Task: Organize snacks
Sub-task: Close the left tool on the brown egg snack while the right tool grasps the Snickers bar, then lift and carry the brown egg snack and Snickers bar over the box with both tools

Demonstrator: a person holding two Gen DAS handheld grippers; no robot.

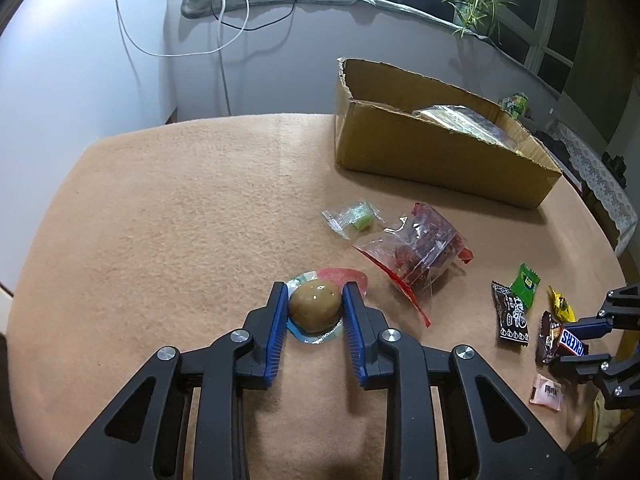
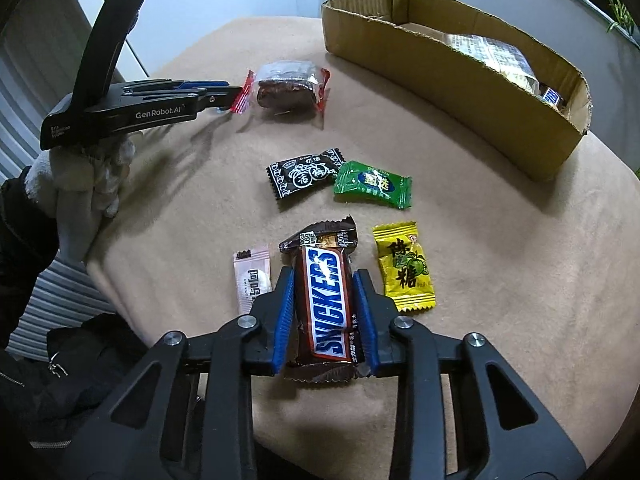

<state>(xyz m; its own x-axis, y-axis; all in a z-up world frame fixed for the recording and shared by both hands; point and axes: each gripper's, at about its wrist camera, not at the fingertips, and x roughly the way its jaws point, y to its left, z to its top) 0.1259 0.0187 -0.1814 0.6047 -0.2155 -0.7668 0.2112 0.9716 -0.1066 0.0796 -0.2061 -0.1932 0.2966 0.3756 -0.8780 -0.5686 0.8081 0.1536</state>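
Note:
My left gripper point(image 1: 315, 294) is shut on a brown egg in a clear round pack point(image 1: 315, 306) that rests on the beige cloth. My right gripper point(image 2: 325, 280) is shut on a Snickers bar point(image 2: 326, 300), also low on the cloth; it shows at the right edge of the left wrist view point(image 1: 572, 343). The open cardboard box point(image 1: 432, 152) stands at the back right and holds some packets point(image 2: 492, 54). My left gripper appears side-on in the right wrist view point(image 2: 236, 98).
Loose snacks lie on the cloth: a red-edged clear bag point(image 1: 420, 252), a green-and-clear sweet point(image 1: 352, 218), a black sweet point(image 2: 306, 174), a green sweet point(image 2: 372, 184), a yellow sweet point(image 2: 404, 268), a pink sachet point(image 2: 252, 278). Cables hang on the wall point(image 1: 224, 40).

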